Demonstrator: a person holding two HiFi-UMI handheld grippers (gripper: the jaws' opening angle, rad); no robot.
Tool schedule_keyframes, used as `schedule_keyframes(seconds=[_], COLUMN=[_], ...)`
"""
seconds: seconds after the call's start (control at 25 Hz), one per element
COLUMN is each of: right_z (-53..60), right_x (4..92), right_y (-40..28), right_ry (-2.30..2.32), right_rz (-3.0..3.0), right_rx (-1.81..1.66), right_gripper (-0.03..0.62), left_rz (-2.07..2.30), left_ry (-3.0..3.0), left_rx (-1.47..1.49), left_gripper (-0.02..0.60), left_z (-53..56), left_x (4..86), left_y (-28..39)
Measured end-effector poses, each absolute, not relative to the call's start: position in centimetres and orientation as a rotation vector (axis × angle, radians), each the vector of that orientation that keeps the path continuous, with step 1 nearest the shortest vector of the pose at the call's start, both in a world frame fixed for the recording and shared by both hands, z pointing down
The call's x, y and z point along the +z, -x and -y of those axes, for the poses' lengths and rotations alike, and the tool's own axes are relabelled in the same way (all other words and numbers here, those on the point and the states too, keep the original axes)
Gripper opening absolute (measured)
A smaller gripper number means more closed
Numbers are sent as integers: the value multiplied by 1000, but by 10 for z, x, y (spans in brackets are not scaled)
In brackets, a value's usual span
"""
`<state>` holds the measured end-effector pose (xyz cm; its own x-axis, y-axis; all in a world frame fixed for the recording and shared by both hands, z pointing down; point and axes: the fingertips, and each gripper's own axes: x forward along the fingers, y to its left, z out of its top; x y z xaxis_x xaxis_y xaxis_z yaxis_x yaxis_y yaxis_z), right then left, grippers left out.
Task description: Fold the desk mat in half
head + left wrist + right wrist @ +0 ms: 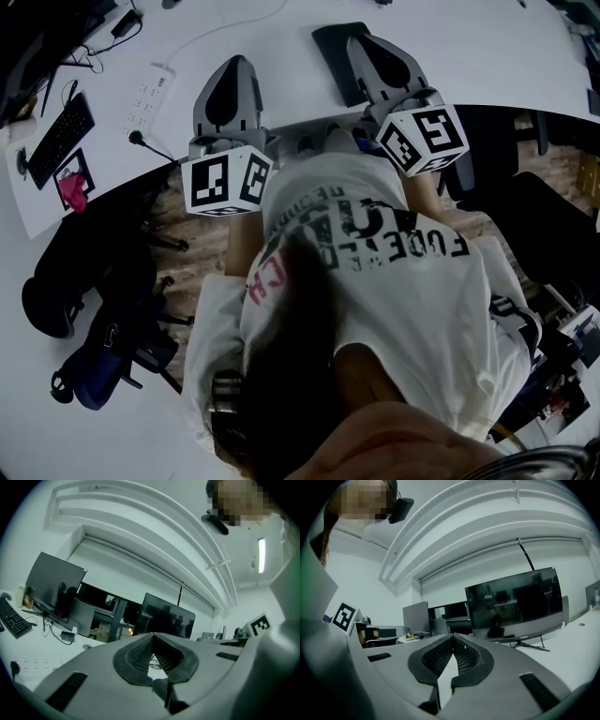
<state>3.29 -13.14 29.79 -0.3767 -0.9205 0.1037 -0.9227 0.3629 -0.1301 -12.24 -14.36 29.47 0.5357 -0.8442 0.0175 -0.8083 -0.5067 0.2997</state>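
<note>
Left gripper (pixel 234 64) and right gripper (pixel 364 45) clenched, empty. Dark desk mat (pixel 330 58) flat on desk (pixel 281 66), partly beneath right one. Probably thin, floppy, light. Pinch near-edge corners.

- Desk mat (pixel 330 58): plain black.
- Left gripper (pixel 236 64), right gripper (pixel 362 41): grey shells, black ribbed pads.
- Left cube (pixel 225 181), right cube (pixel 424 139): white faces, black square patterns.
- T-shirt (pixel 412 300): white, black and red lettering.
- Desk (pixel 286 66): white.
- Keyboard (pixel 61 139): black.
- Power strip (pixel 148 97): white.
</note>
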Motion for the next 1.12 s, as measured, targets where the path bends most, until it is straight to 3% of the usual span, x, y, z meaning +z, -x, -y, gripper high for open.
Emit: schedule_keyframes(seconds=[1.12], right_z=[129], right_x=[293], right_y=[-21], right_ry=[-1741], right_rz=[2581], right_rx=[213], right_gripper=[0], left_rz=[1287], left_ry=[-2490], left_rx=[-190], left_gripper=[3], left_z=[138], left_x=[305], left_y=[103])
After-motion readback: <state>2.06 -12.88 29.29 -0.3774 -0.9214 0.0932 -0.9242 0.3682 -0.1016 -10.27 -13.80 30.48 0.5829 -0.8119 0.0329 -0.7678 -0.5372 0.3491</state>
